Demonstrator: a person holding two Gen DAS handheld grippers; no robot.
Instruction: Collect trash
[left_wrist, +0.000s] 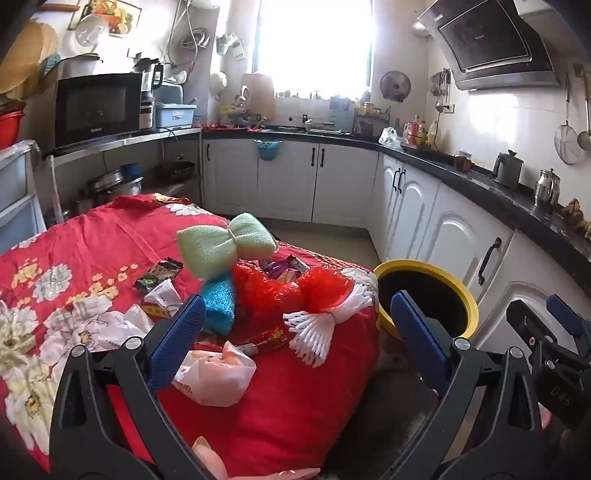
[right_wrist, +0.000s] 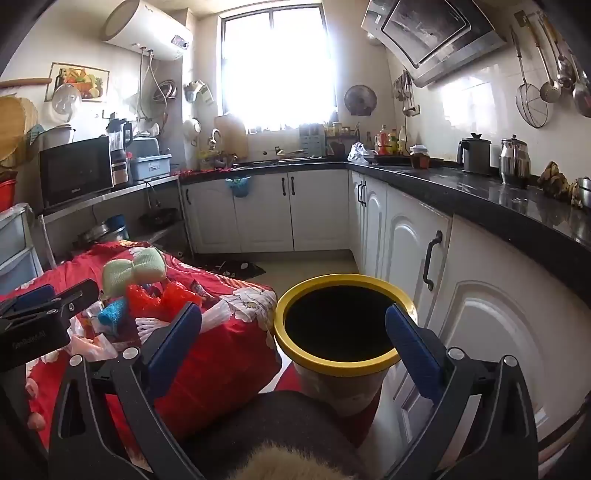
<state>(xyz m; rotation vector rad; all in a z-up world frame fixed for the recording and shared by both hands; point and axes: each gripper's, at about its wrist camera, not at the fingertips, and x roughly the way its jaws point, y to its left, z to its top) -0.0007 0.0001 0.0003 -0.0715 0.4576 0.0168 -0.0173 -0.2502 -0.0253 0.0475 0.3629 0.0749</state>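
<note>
The left gripper (left_wrist: 295, 325) is showing black plastic arms carrying blue ribbed pads (left_wrist: 181, 332) inside the jaws; silver screws are sitting just behind each pad; the right gripper (right_wrist: 295, 332) is wearing the same black frame, blue pads (right_wrist: 410, 343) and silver screws; faint white lettering is marking each gripper's black side.

Trash (left_wrist: 236, 291) on the table (left_wrist: 92, 251), bin (left_wrist: 424, 295) just right of it, beside cabinets (left_wrist: 443, 229).

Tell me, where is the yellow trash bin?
The yellow-rimmed trash bin stands on the floor, open, right beside the red floral cloth covered in trash and in front of the white cabinets. In the right wrist view it sits centre.
</note>
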